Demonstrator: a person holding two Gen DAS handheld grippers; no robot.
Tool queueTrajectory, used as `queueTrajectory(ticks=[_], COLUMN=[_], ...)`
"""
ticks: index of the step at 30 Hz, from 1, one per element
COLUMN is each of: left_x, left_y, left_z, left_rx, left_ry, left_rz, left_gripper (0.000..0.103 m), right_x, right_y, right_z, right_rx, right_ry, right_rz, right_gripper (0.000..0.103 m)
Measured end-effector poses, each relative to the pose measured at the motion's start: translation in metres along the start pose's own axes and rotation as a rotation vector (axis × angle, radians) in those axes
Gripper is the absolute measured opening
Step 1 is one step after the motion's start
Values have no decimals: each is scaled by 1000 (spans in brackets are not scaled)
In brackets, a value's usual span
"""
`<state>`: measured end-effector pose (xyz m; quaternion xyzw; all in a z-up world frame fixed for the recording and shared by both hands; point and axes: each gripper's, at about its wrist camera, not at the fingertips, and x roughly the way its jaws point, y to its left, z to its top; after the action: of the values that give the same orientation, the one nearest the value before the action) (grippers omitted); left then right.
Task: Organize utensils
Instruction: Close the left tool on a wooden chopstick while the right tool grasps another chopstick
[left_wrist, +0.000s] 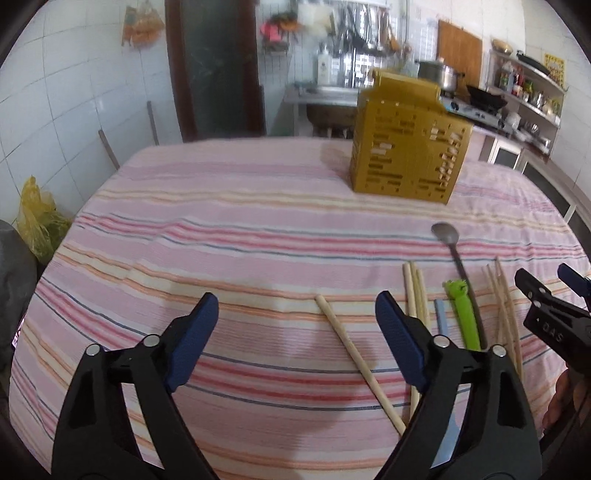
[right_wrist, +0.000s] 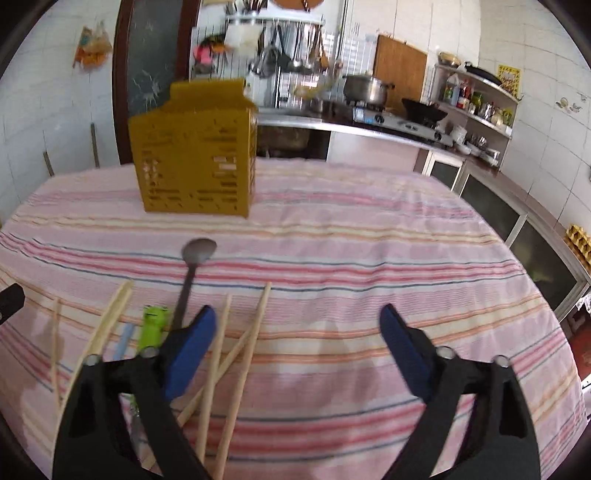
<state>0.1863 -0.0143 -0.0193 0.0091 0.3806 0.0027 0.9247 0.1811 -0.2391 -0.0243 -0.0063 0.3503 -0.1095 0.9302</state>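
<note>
Left gripper (left_wrist: 295, 317), fingers spread and empty — a single chopstick (left_wrist: 354, 360) lies between them, long axis running diagonally toward lower right. Right gripper (right_wrist: 297, 328), likewise agape, straddles crossed chopsticks (right_wrist: 236, 365) at lower left; yellow holder (left_wrist: 410, 147) stands upper right on the table (left_wrist: 221, 221).

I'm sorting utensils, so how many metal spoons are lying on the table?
1: the metal spoon lies on the striped cloth, its bowl toward the yellow holder. Others may lie hidden from view.
</note>
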Motion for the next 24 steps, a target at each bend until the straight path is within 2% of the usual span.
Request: queueTrajectory(ticks=[3,5,8,15,17,18,21,24], left_x=[11,18,28,44,50,53,55,58], left_y=[-3,-5,-7,-15,-16,-19,-24,-27], left_z=[-2,-4,-5,-8,-9,-8,-6,-3], left_rx=[-17,-21,-30,-41,-48,-46,-33,-21], left_ry=[33,57,96,161,189,195,194,207], left_rz=[10,21,30,38,31,40,48,52], left_gripper=[83,79,76,67,58,57,48,38], right_x=[13,16,23,24,25,25,29,34], right_y=[-2,-2,0,-2,-2,-2,0,-1], right_z=[0,1,1,-3,-2,-1,5,6], right_rx=[24,37,45,59,63,67,65,66], right_ry=[49,76,107,107,112,115,125,149], right_rz=[9,20,20,28,31,35,35,46], right_gripper=[74,64,56,55,55,55,54,50])
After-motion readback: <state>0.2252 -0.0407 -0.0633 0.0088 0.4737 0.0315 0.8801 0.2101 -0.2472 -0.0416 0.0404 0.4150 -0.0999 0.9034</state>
